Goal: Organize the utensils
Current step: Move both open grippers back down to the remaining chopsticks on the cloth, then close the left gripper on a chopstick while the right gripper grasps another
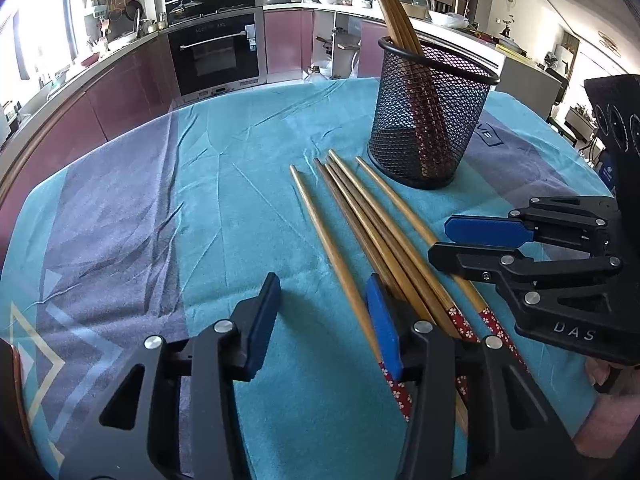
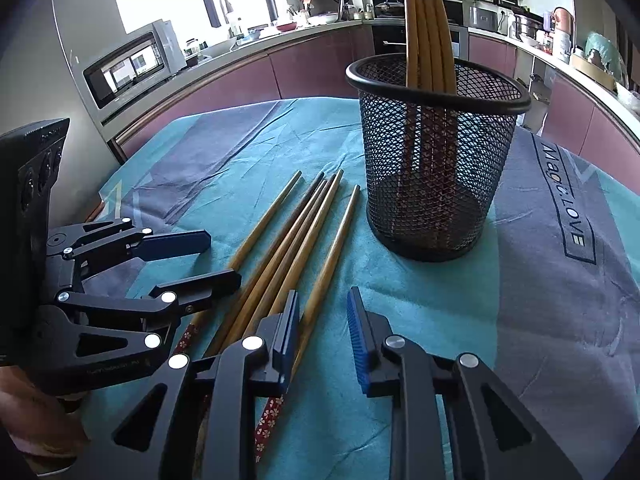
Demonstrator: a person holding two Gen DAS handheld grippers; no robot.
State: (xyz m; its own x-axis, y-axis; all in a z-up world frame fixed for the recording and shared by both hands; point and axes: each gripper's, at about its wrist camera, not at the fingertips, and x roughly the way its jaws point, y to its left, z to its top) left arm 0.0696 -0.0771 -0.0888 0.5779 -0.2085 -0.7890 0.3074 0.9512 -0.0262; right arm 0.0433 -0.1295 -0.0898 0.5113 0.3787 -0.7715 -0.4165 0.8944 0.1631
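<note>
Table covered by a teal and grey-purple cloth point(image 1: 224, 184), creased, in a kitchen with mauve cabinet fronts, a black built-in oven point(image 1: 218, 50) at the back and cluttered counters. Black mesh cup point(image 1: 430, 116) stands upright on the cloth with several chopsticks point(image 1: 394, 8) leaning inside, tips up. Five loose chopsticks point(image 1: 360, 216) lie on the cloth just beside the cup, roughly parallel, thin ends toward it, red floral ends toward the cameras. Left gripper point(image 1: 324, 320) low over the cloth, jaws wide apart and empty, its right blue pad by the leftmost stick. Right gripper point(image 2: 324, 320) jaws also apart, nothing held, the left pad over the rightmost sticks; contact unclear. Left wrist view shows the right gripper point(image 1: 460, 240) from the side above the sticks' thick ends. Right wrist view alone shows a steel microwave point(image 2: 132, 68) by the bright window, "Magic LOVE" lettering point(image 2: 564, 204) on the cloth, and the left gripper point(image 2: 216, 256) side-on.
</note>
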